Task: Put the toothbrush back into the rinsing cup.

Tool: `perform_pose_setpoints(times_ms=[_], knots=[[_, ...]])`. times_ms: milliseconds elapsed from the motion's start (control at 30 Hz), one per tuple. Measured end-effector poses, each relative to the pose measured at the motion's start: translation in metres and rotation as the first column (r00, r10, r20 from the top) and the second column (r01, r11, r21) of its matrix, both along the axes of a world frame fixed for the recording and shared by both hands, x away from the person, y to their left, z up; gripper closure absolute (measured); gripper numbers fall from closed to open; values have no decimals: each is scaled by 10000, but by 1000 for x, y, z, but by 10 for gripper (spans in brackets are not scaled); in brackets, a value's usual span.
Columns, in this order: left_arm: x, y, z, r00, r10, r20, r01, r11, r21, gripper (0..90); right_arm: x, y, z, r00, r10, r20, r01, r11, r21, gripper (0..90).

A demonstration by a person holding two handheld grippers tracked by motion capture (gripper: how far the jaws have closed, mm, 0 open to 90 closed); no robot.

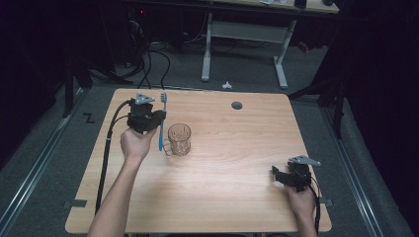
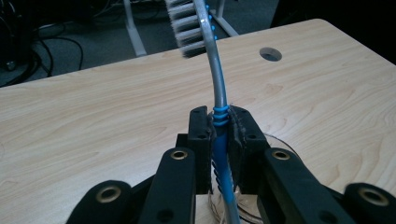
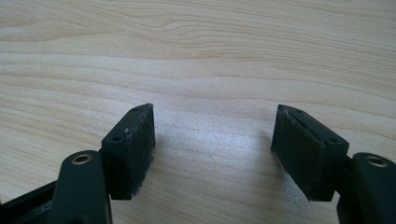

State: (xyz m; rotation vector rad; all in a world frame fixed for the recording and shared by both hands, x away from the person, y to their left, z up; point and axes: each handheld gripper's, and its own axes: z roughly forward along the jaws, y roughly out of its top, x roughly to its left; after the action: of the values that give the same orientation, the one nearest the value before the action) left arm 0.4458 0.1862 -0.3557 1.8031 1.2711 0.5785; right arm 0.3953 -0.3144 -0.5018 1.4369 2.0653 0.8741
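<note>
Clamping the blue toothbrush [image 2: 219, 135] mid-handle, bristles up, the left claw [image 1: 148, 117] hovered beside the glass [image 1: 179, 139] on the bench [image 1: 237, 168]; handle tip probably needed centring over the rim before lowering. Right claw [image 3: 212, 140] sat apart, empty.

On the desk [image 1: 237, 163] the glass [image 1: 179, 139] stands left of the middle, and the toothbrush [image 1: 162, 121] is just beside it at its left — upright, with the bristle end toward the far edge. The left gripper [image 1: 157, 116] holds the toothbrush between its jaws, over the far left part. The right gripper [image 1: 275, 174] is near the front right corner — well apart from the glass.
</note>
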Motion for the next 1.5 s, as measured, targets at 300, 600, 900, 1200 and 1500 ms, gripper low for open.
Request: perform_pose_setpoints(times_ms=[300, 600, 900, 1200, 1500], knots=[[4, 0, -1, 9989, 286, 363, -282, 9995, -138, 802, 0, 0, 0, 10000, -1, 0, 1, 10000, 2, 304], [8, -1, -4, 9958, 544, 734, -524, 9982, -292, 802, 0, 0, 0, 10000, -8, -14, 8, 10000, 6, 304], [12, -2, -7, 9950, 551, 829, -527, 9981, -309, 802, 0, 0, 0, 10000, 12, -12, -12, 10000, 5, 304], [14, -7, -12, 9941, 444, 988, -424, 9989, -219, 801, 0, 0, 0, 10000, 20, -8, -20, 10000, -1, 304], [12, -9, -13, 9950, 292, 953, -286, 9996, -76, 798, 0, 0, 0, 10000, 19, -7, -19, 10000, 0, 305]])
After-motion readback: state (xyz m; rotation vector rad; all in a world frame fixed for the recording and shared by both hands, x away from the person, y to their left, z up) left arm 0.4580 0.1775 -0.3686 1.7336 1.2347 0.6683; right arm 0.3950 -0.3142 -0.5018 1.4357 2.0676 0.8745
